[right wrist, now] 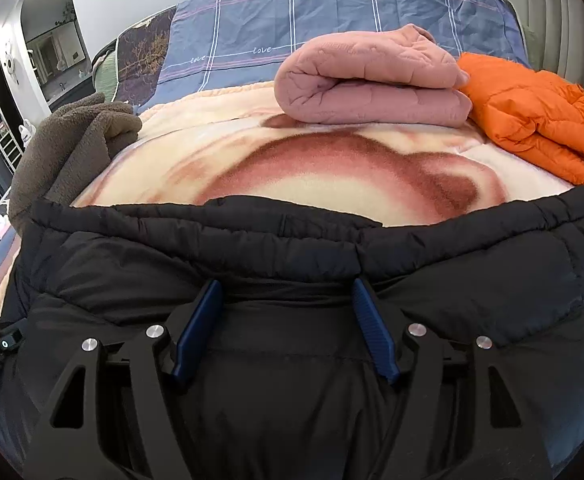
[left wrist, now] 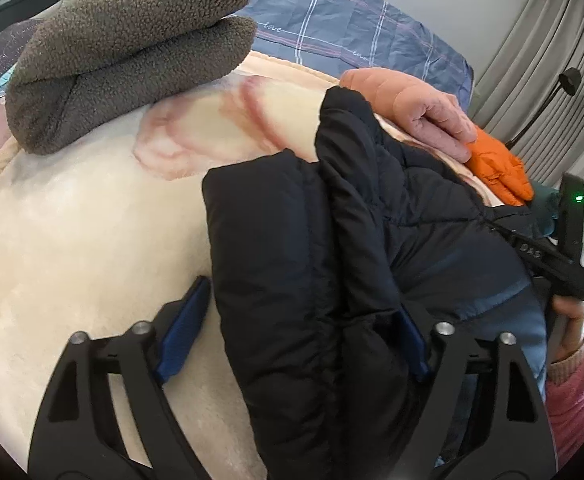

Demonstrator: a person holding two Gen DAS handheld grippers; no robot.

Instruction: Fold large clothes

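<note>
A black puffer jacket lies on a cream blanket on a bed. In the left wrist view a folded part of it, a sleeve or side, lies between my left gripper's wide-open jaws; the blue pads are not pressing it. In the right wrist view the jacket spreads across the near half, its hem towards the blanket. My right gripper is open just above the jacket's middle, holding nothing. The right gripper's body and a hand show at the left view's right edge.
A folded brown fleece lies at the bed's far left, also in the right wrist view. A folded pink quilted garment and an orange puffer jacket lie at the far right. A blue plaid sheet lies behind. Curtains hang right.
</note>
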